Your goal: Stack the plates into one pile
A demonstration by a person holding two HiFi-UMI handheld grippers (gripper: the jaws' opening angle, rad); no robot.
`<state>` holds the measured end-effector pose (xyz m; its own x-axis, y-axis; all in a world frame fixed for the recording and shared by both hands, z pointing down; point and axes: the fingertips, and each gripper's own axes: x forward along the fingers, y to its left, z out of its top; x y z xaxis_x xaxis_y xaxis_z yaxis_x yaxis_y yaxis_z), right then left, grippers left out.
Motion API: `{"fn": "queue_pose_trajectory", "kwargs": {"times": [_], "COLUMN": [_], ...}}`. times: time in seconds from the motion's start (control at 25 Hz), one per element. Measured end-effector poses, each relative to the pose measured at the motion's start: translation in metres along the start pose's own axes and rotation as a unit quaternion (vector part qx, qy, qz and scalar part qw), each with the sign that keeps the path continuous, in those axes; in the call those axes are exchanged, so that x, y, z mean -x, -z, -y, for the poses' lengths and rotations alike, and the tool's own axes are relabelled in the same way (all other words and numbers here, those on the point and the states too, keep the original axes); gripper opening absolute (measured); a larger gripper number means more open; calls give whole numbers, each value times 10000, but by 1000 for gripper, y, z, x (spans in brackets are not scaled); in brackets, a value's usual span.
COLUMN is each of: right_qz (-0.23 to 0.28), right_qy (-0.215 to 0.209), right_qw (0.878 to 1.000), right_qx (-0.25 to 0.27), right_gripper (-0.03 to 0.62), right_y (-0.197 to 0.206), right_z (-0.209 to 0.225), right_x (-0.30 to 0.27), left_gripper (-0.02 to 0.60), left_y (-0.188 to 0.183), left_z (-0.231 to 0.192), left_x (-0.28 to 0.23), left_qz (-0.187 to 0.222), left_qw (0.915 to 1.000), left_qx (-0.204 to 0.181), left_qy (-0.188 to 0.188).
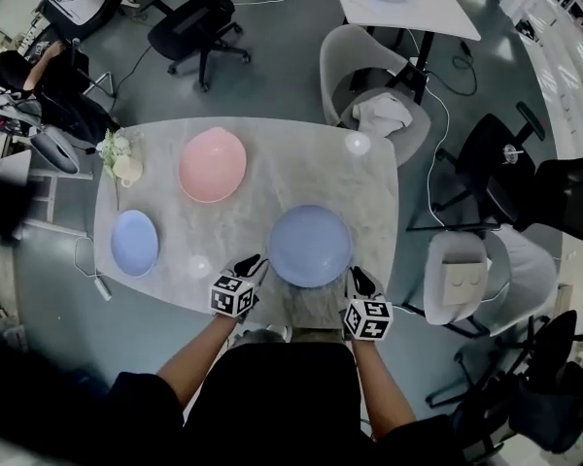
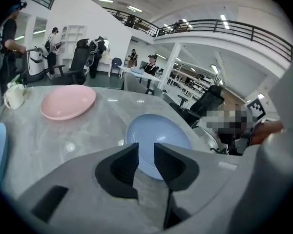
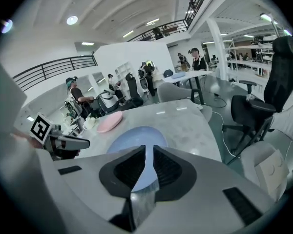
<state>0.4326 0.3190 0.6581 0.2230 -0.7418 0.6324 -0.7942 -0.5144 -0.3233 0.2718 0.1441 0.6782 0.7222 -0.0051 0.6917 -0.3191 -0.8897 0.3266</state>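
The person (image 1: 272, 401) in dark sleeves fills the bottom of the head view, with both forearms reaching toward the near edge of a pale marble-look table (image 1: 306, 158).

The left gripper (image 1: 252, 263) points at the lower left rim of the large blue plate (image 1: 310, 246), its tips just beside the rim. In the left gripper view its jaws stand apart with a clear gap. Only bare tabletop and the plate's near edge show through that gap.

The right gripper (image 1: 358, 280) sits at the plate's lower right rim. In the right gripper view its jaws are drawn together to a thin slit and clamp nothing, and the plate lies beyond them. Whether either gripper touches the rim cannot be told.

The large blue plate lies at the lower centre of the table, close to the near edge. The pink plate (image 1: 213, 164) lies well apart from it in the upper left part of the tabletop. The small blue plate (image 1: 134, 243) sits near the table's left edge, below a white cup (image 1: 126, 168). None of the three plates rests on another.

A grey chair (image 1: 355, 61) with a white cloth (image 1: 382, 115) on it stands past the table's upper right corner.
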Motion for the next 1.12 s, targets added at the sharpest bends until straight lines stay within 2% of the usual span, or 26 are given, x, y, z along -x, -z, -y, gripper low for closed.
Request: {"fn": "queue_pose_trajectory", "kwargs": {"times": [0.16,0.28,0.6,0.76,0.92,1.04,1.12], "right_qz": [-342,-601,-1033,-1123,-1221,-1274,-1316], "right_qy": [-11,-40,-90,-116,-87,-124,-107], "right_qw": [9994,9979,9935,9925,9918,9914,9909], "right_qx": [-41,-257,-468,-466,-359,-263,-259], "right_gripper": [19,97,95,80,61,48,44], "right_y": [6,16,37,38,41,42,42], "right_z": [25,38,44,42,44,45,45], "right_x": [-35,-56,-88,-97,-100,-99,-100], "left_gripper": [128,144,155,153,121,61,57], "left_y": [1,6,25,31,41,46,46], "left_z": [-21,-33,-46,-43,-45,-43,-42], "left_x": [-28,-45,-66,-75,-80,-80,-78], "left_qz": [-91,-215,-396,-570,-634,-585,-566], "left_qw": [9985,9966,9861,9834,9779,9764,9755], "left_qx": [494,737,1560,1671,1952,2048,2110], "left_qy": [-197,-302,-406,-413,-388,-344,-248]}}
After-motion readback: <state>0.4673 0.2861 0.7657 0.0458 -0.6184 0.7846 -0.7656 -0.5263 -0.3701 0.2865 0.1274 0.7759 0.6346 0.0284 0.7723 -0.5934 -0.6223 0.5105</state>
